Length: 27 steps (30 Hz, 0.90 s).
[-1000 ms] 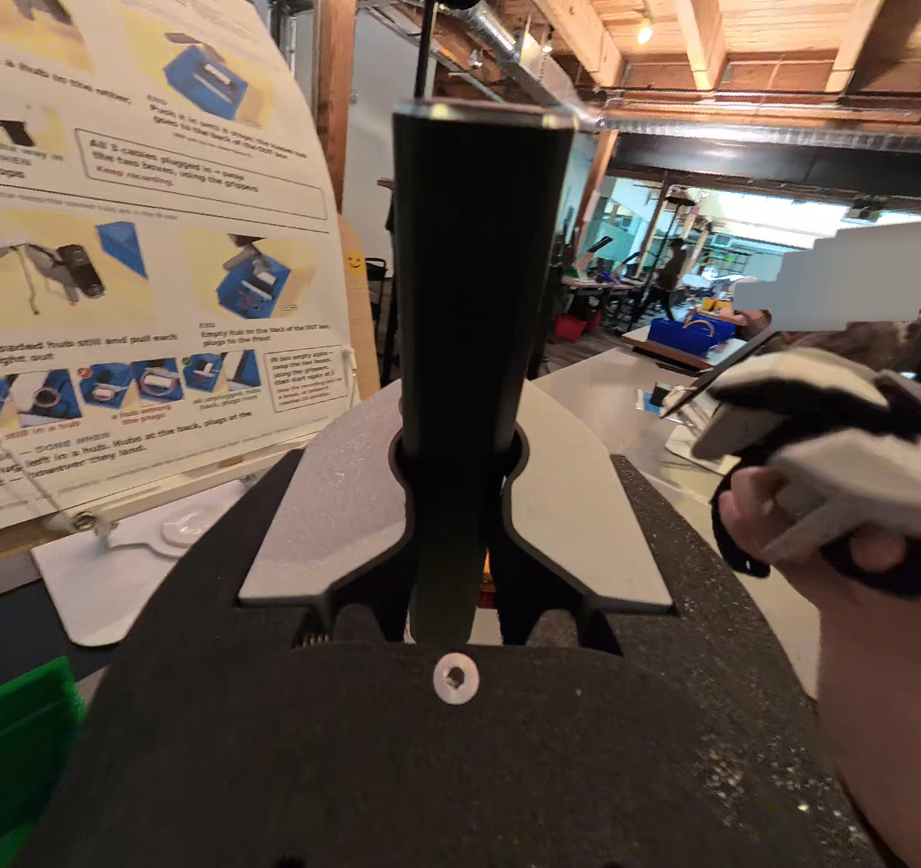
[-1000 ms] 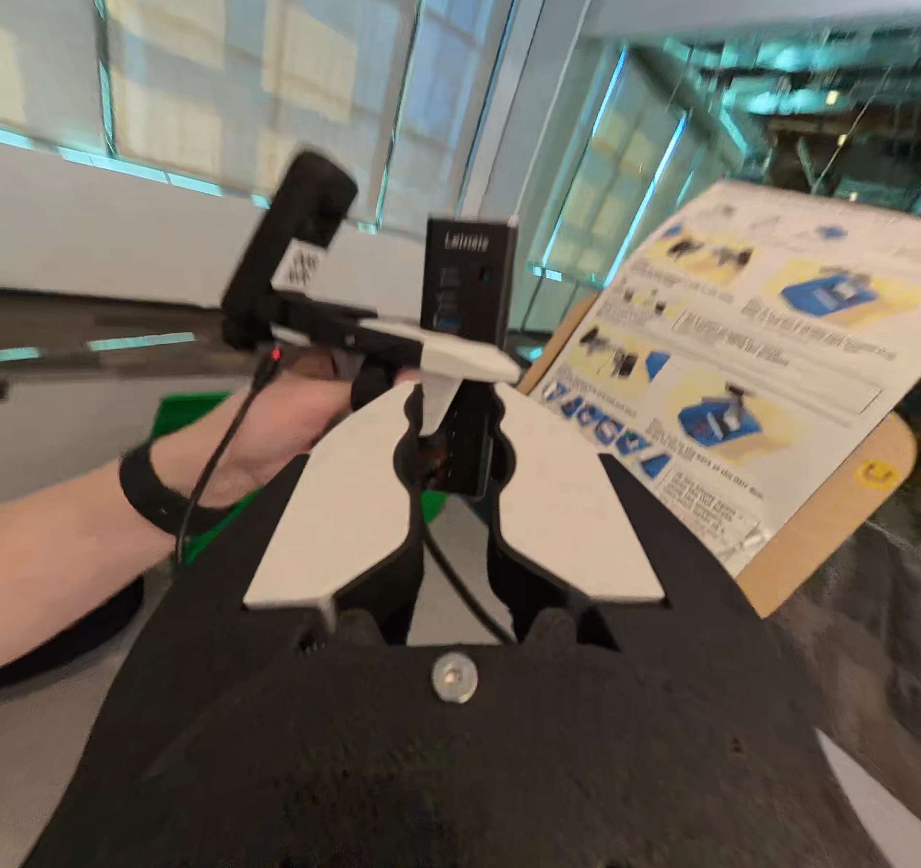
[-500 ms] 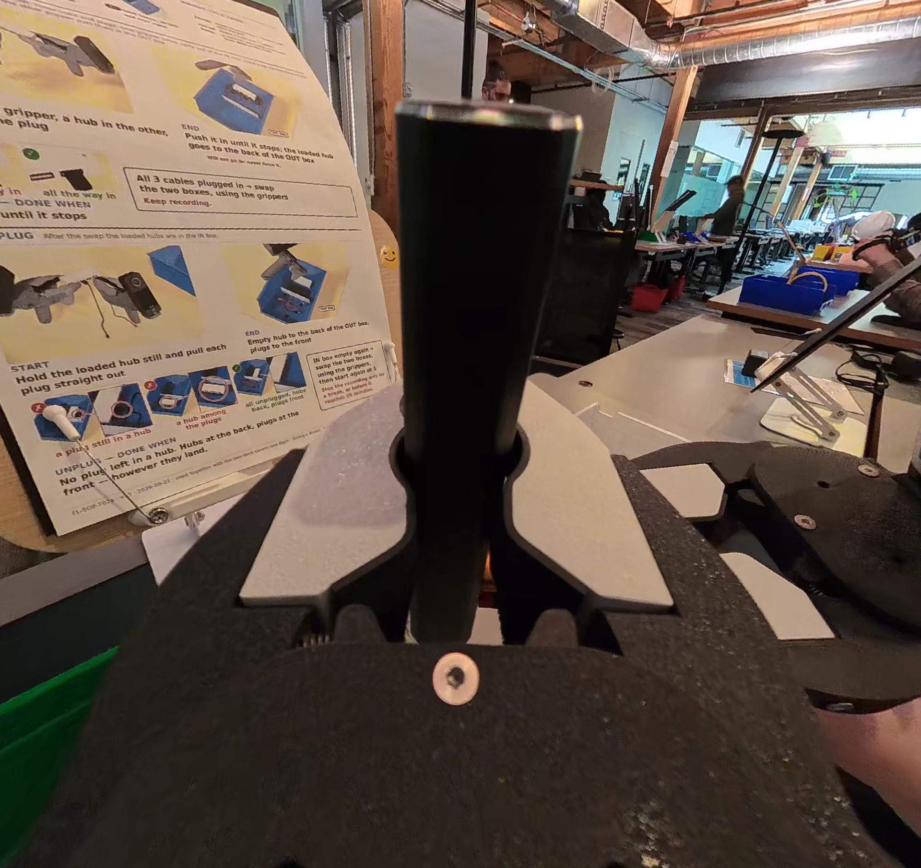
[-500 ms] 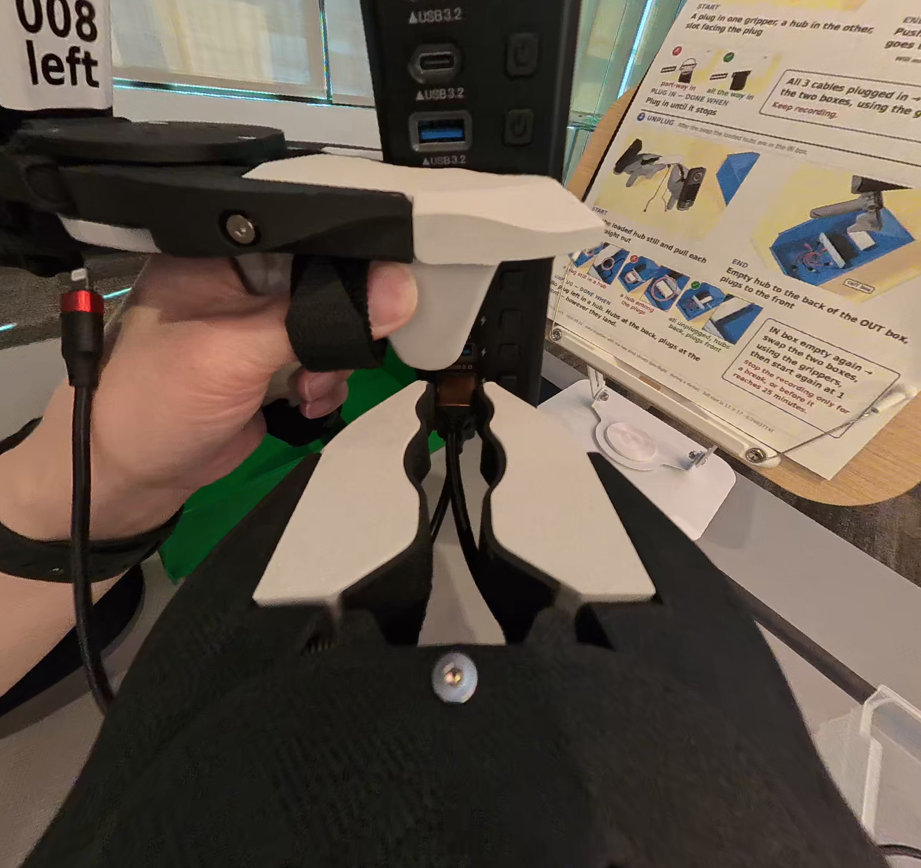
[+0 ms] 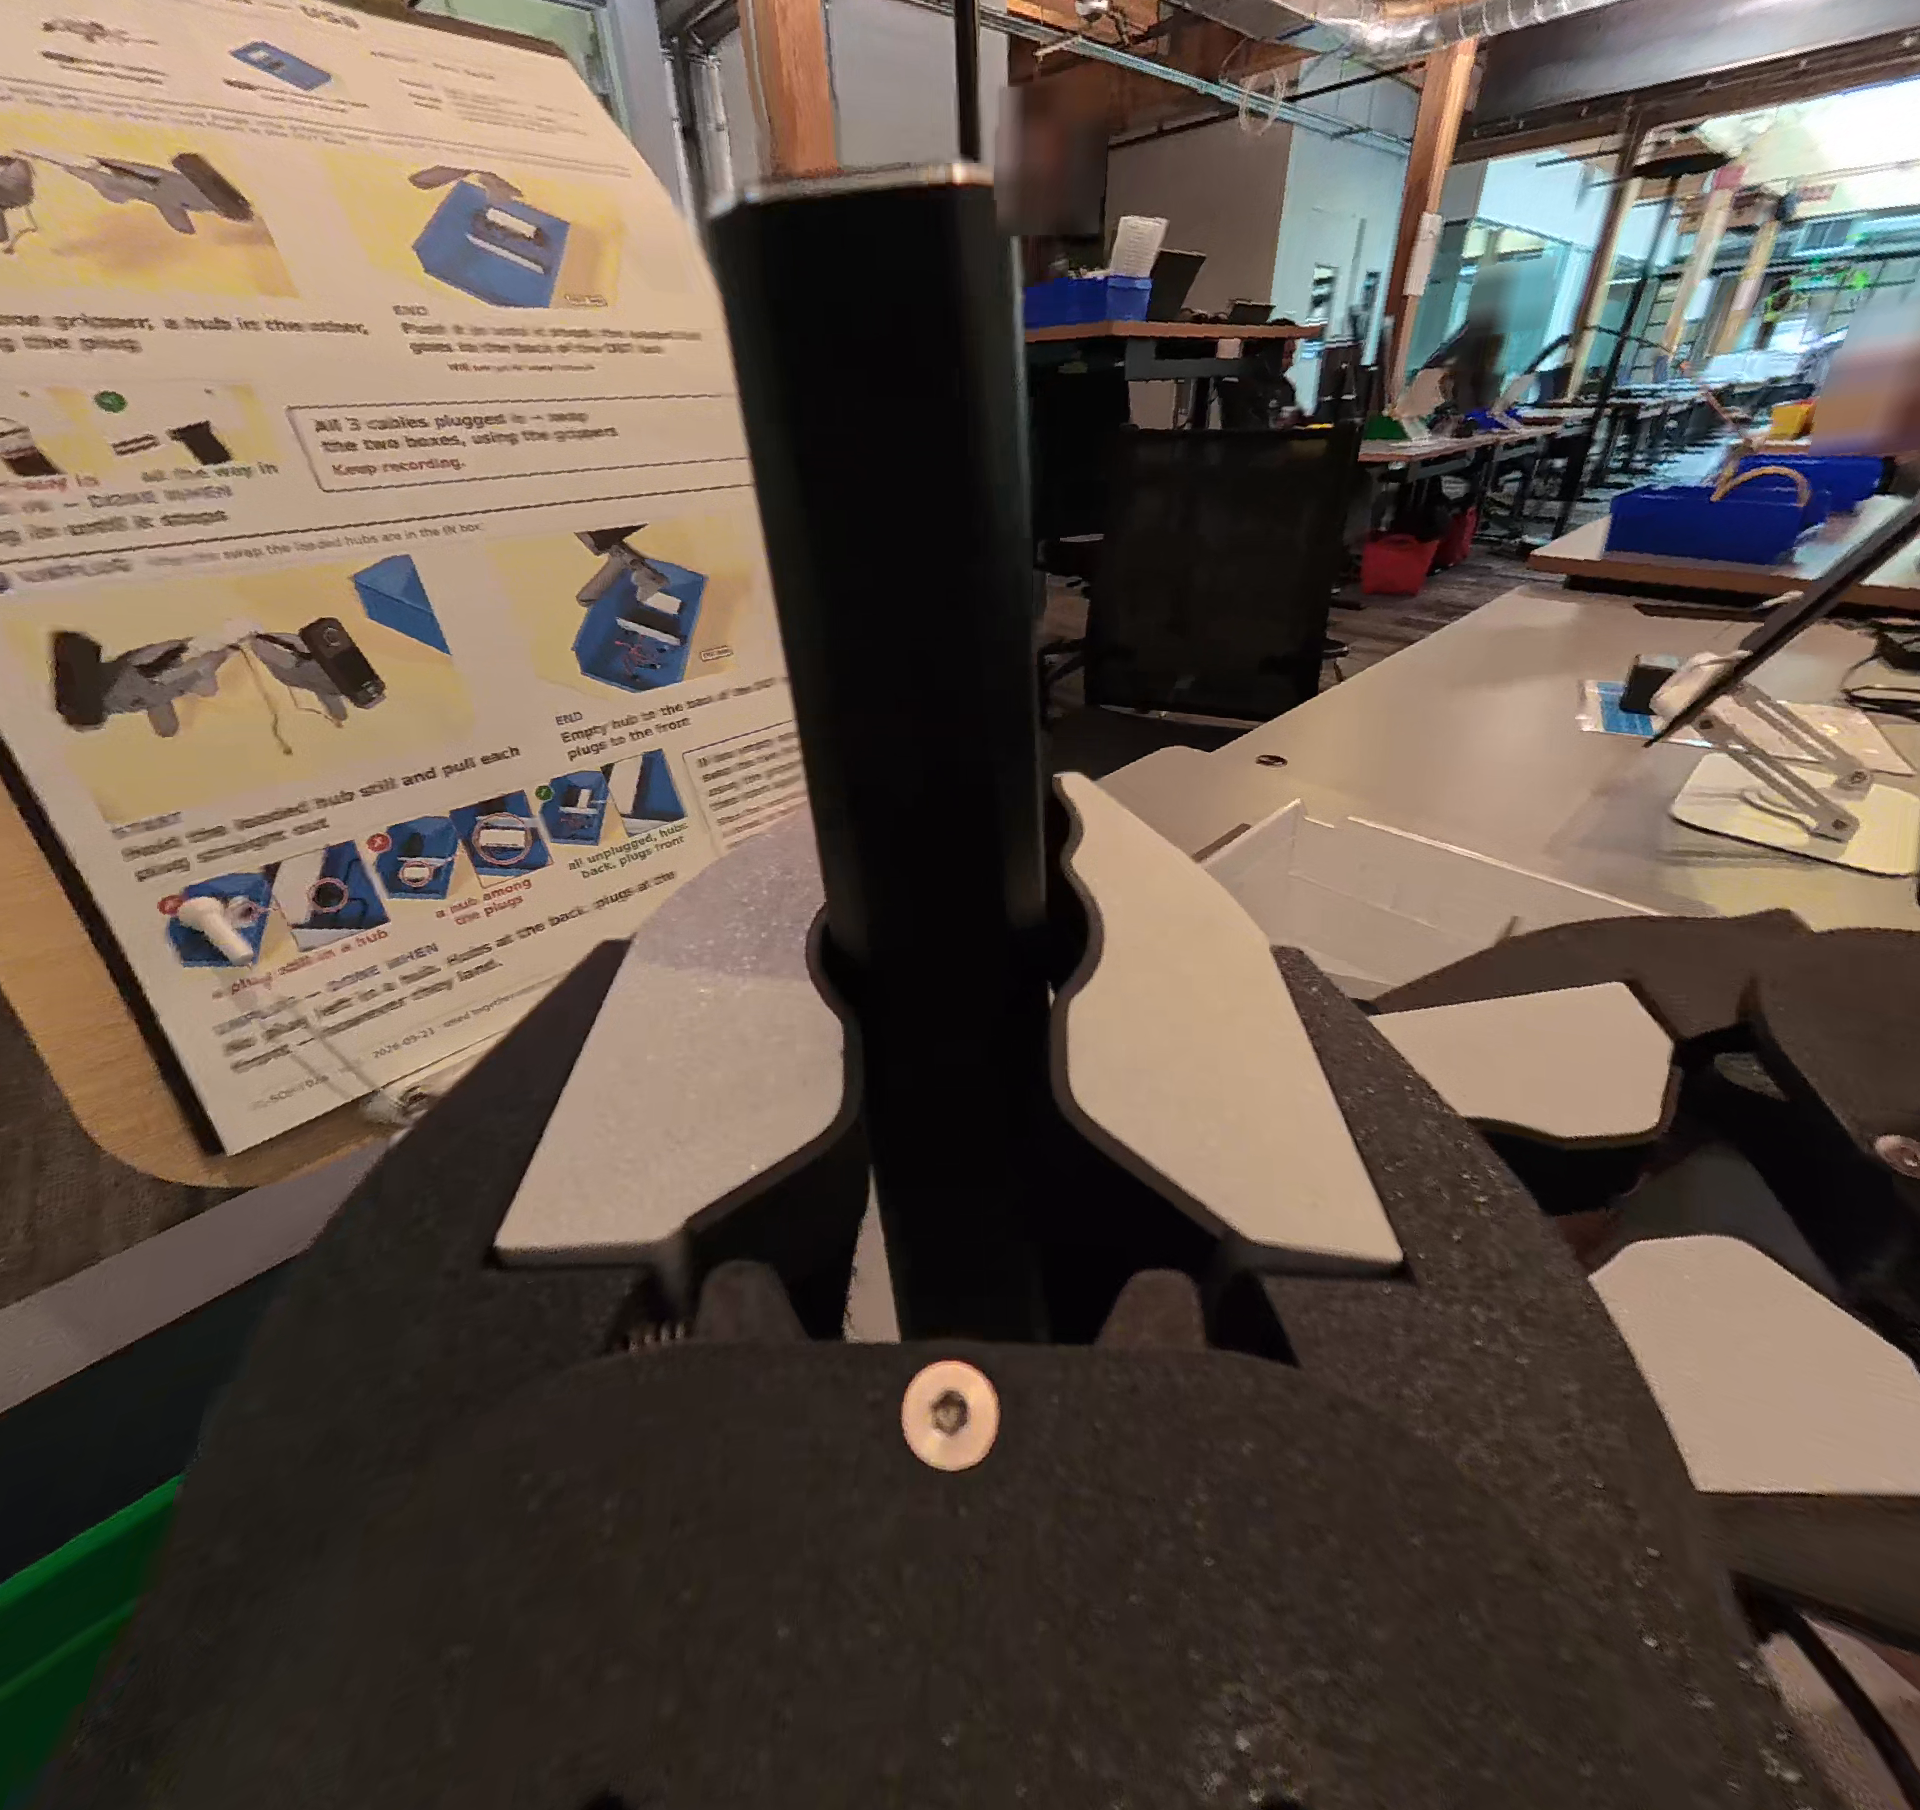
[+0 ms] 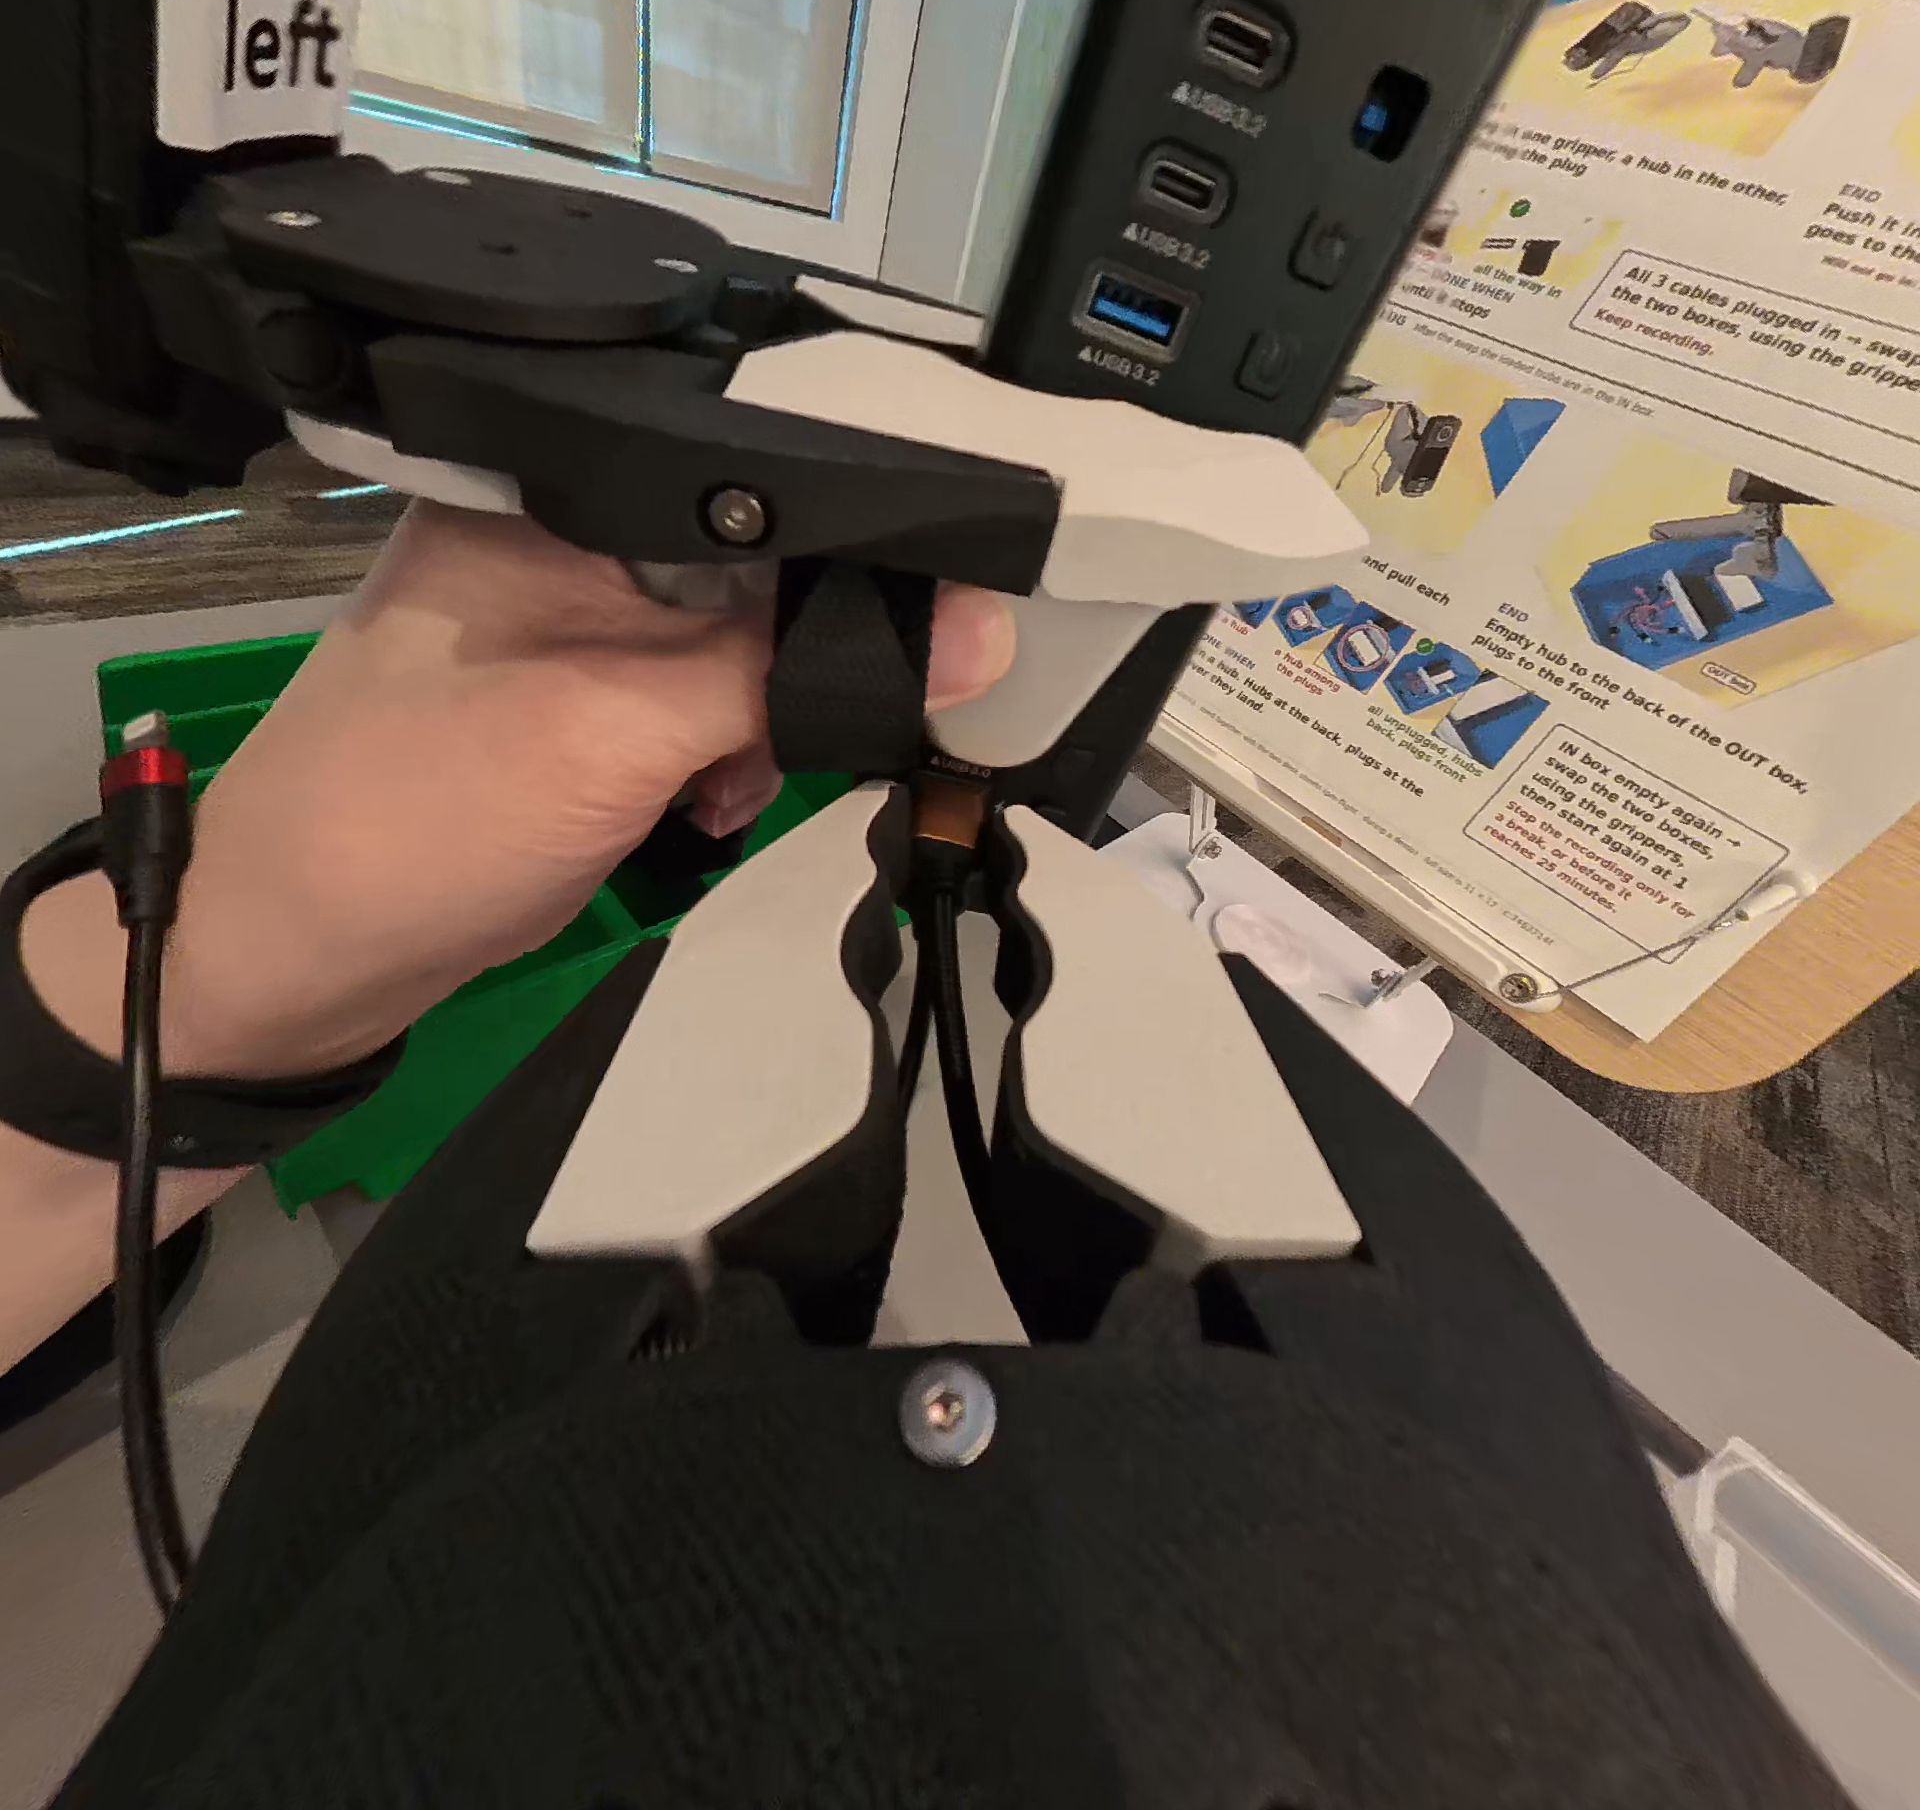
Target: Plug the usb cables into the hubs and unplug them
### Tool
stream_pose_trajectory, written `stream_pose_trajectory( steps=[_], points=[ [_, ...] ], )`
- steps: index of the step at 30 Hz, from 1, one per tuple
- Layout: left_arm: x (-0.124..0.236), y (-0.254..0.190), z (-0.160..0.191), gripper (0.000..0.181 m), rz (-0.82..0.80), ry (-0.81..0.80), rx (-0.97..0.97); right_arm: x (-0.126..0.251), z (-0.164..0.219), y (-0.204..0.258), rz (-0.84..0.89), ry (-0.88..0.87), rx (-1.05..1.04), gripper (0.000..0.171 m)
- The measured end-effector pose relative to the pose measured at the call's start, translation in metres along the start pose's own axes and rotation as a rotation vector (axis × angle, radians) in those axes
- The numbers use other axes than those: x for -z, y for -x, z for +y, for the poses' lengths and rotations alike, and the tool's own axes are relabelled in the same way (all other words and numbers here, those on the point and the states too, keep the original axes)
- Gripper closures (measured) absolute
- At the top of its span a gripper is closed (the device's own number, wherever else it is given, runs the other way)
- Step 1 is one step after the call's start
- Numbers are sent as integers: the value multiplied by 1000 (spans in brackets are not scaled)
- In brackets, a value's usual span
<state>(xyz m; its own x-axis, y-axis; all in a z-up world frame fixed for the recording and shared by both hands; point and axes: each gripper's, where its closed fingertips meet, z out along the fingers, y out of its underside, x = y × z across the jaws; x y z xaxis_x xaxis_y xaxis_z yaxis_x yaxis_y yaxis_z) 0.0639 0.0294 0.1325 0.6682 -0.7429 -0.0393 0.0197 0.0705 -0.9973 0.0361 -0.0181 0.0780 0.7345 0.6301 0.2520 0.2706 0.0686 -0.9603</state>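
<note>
Standing upright between the left gripper's (image 5: pixel 940 939) fingers, the black hub (image 5: pixel 883 565) is clamped low on its body, its long axis running straight up and away from the gripper. The left wrist view shows only the hub's plain dark side and metal-rimmed top end; the right wrist view shows its port face (image 6: pixel 1236 160), tilted a little to the right, with a row of sockets turned toward the right gripper (image 6: pixel 945 846). That view also shows the hand (image 6: pixel 499 784) on the left gripper's handle. The right gripper is narrowed around a black cable (image 6: pixel 951 1012), whose orange plug (image 6: pixel 945 810) points up at the hub's lower end, just past the fingertips. Whether the plug is seated is hidden. Beyond both grippers stands an instruction sheet (image 5: pixel 343 534), and a green bin (image 6: pixel 343 1064) lies below the hand.
</note>
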Motion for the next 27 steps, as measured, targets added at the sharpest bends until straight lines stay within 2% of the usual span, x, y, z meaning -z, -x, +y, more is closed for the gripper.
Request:
stream_pose_trajectory(
  steps=[1,4,5,8,10,15,18,22,27],
  points=[
    [0,-5,-1,150,46,-7,15,1,-1,1,4,2,17,157],
    [2,-12,-4,151,148,-12,112,3,-1,-3,21,6,39,157],
    [2,-13,-4,151,169,-8,143,5,-2,-10,47,-2,21,170],
    [2,-19,-1,148,244,13,203,20,-20,-19,10,-116,-15,171],
    [-4,-28,9,150,277,52,181,27,-26,-24,-11,-102,-43,171],
    [-12,-25,15,151,166,62,83,25,0,-36,-20,73,-24,170],
    [-5,-14,8,150,126,24,124,19,4,-35,-44,65,-116,159],
    [2,6,3,150,66,-13,166,5,18,-17,-89,125,-99,146],
    [4,7,1,150,65,-28,189,-11,33,-4,-74,167,-16,145]
  ],
)
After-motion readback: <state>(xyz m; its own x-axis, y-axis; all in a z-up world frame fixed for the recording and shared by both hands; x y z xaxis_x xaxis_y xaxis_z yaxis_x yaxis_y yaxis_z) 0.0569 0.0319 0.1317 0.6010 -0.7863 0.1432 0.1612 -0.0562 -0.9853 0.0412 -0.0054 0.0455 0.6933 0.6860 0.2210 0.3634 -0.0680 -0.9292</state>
